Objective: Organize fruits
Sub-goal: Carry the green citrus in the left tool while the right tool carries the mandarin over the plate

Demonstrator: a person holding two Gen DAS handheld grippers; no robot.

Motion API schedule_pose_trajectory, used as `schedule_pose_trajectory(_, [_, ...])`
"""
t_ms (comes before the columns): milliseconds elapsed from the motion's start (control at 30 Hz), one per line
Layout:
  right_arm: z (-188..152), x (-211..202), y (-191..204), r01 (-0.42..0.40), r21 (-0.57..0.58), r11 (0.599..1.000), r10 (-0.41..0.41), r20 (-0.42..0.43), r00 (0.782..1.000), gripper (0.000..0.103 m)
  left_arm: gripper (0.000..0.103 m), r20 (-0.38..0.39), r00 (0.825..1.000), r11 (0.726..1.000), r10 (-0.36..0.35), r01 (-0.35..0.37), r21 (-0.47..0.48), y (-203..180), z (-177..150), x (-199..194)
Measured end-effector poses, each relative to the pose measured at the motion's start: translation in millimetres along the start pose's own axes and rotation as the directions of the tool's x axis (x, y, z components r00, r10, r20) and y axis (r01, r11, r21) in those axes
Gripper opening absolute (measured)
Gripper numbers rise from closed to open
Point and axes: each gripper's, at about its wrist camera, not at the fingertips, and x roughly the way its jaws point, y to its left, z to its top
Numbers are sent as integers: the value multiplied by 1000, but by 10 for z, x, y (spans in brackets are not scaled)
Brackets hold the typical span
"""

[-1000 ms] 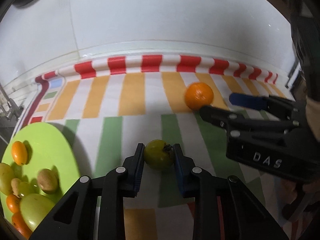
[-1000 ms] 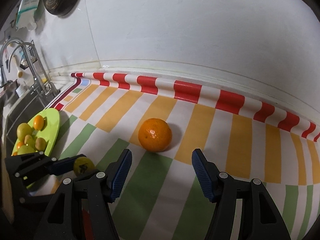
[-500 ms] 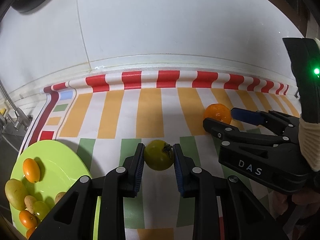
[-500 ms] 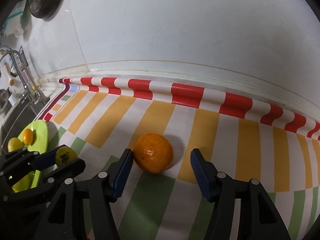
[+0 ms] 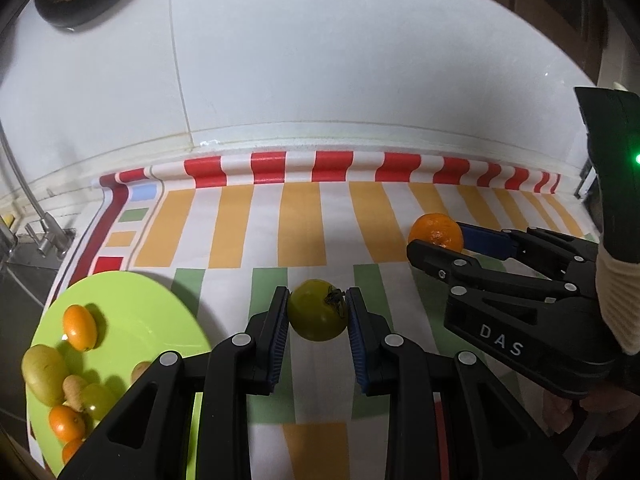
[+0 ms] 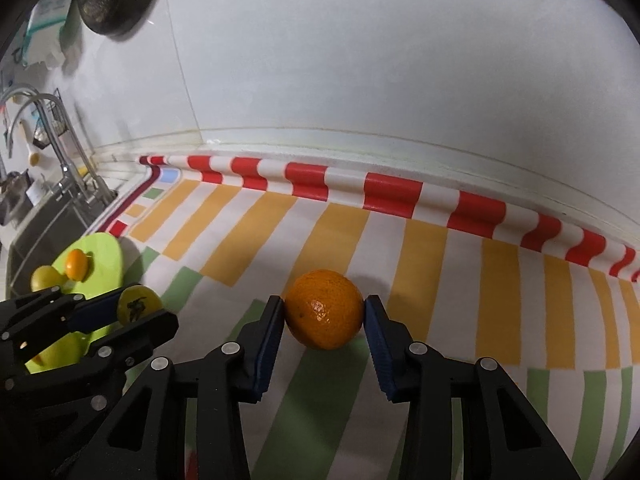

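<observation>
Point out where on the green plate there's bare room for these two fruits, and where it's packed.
The green plate is bare on its far and right part, between the lone small orange fruit and the rim nearest the left gripper. Its near-left part is crowded with piled fruits. The striped mat behind the green tomato is bare too.

The orange (image 6: pixel 324 314) had a dimpled, glossy peel. The green tomato (image 5: pixel 317 314) looked smooth and waxy. The tongs (image 5: pixel 318 332) were matt black plastic, the plate (image 5: pixel 132 320) glossy plastic, the tap (image 6: pixel 60 152) shiny metal.
</observation>
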Motion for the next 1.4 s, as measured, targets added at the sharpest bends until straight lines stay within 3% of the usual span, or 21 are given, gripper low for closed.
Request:
schedule_pose_trajectory(333, [-56, -646, 280, -30, 36, 999, 26, 110, 994, 42, 28, 68, 998, 999, 12, -8, -47, 227, -91, -581])
schedule_pose_trajectory(733, [-142, -1068, 850, -99, 15, 995, 96, 140, 985, 42, 28, 123, 989, 993, 83, -71, -98, 635, -412, -1146])
schedule_pose_trajectory(1133, [-229, -1134, 1492, -151, -41, 988, 156, 136, 978, 42, 28, 103, 986, 986, 130, -117, -121, 1157, -721, -1488])
schedule_pose_trajectory(1400, [-267, -981, 1866, -166, -41, 985, 169, 105, 980, 42, 28, 71, 990, 987, 124, -116, -110, 1529, -860, -1496])
